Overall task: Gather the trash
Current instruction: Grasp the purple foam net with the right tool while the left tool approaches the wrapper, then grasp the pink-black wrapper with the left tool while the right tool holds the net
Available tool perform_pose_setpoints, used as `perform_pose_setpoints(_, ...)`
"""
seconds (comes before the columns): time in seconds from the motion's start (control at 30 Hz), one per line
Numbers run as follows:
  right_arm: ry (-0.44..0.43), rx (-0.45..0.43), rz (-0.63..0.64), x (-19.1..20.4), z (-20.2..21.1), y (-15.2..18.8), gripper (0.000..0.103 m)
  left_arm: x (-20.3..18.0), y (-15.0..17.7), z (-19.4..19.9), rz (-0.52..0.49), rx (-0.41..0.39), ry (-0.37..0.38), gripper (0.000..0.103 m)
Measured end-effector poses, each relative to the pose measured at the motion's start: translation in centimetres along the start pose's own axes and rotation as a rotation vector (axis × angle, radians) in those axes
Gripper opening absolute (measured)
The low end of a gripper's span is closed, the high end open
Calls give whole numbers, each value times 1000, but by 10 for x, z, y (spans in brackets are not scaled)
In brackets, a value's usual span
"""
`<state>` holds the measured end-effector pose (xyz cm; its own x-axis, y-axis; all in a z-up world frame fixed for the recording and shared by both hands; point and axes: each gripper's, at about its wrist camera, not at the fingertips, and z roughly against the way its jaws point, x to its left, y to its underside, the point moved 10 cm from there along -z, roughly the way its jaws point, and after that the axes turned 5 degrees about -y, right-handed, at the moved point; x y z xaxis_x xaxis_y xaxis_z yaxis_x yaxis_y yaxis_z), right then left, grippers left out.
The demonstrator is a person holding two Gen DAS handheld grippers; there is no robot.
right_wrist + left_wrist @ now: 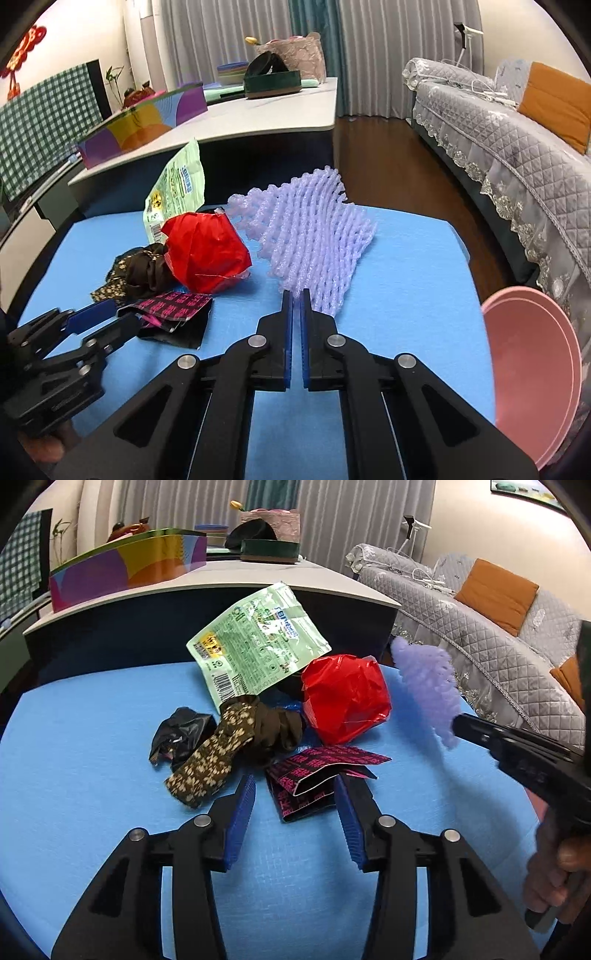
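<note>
Right wrist view: the purple foam net [314,236] runs lengthways straight ahead of my right gripper [296,295], whose jaws pinch its near end above the blue surface [406,295]. My left gripper [295,794] stands open, empty, astride the pink-and-black wrapper [314,775], with the pink bin [532,380] on my right.

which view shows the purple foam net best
The right wrist view: the purple foam net fills the centre, its whole mesh visible, its near end pinched in the shut right gripper. The left wrist view catches it only edge-on at the right, blurred.
</note>
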<state>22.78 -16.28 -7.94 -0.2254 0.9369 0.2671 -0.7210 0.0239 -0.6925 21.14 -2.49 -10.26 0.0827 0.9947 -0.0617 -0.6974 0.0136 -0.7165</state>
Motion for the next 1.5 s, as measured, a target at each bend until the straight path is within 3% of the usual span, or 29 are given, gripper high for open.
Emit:
perform_pose_setpoints(0.37,0,-12,-7,-6,35,6,4,-20,-3,-9,-104,13,-19,50)
perform_pose_setpoints(0.43,2,-10,-5,-7,41,10,4,-19,-4,-9,-100,14,-15,37)
perform_pose_setpoints(0.7,3,-36,2,-5,74,14,4,-13,-4,5,-48,8,13,31)
perform_pose_setpoints(0.73,3,-40,3,-4,77,15,4,-12,-4,7,-41,9,17,12)
perform_pose_setpoints(0.77,3,-44,4,-3,81,15,4,-12,-2,9,-35,18,22,2)
perform_pose_setpoints(1.2,7,-74,-2,-1,116,31,4,-17,5,28,-47,16,48,0)
perform_pose_setpoints(1.27,8,-79,-2,-2,118,32,4,-18,4,28,-60,12,34,5)
perform_pose_setpoints(1.33,7,-83,-5,-4,120,33,4,-17,2,28,-67,2,16,45)
perform_pose_setpoints(1.37,5,-84,-10,-6,121,34,4,-16,0,28,-69,-13,4,54)
perform_pose_setpoints(1.4,5,-86,-13,-6,122,34,4,-16,-2,28,-75,-26,-4,61)
perform_pose_setpoints(1.5,-1,-90,-26,-11,122,34,4,-22,-4,24,-115,-24,-7,66)
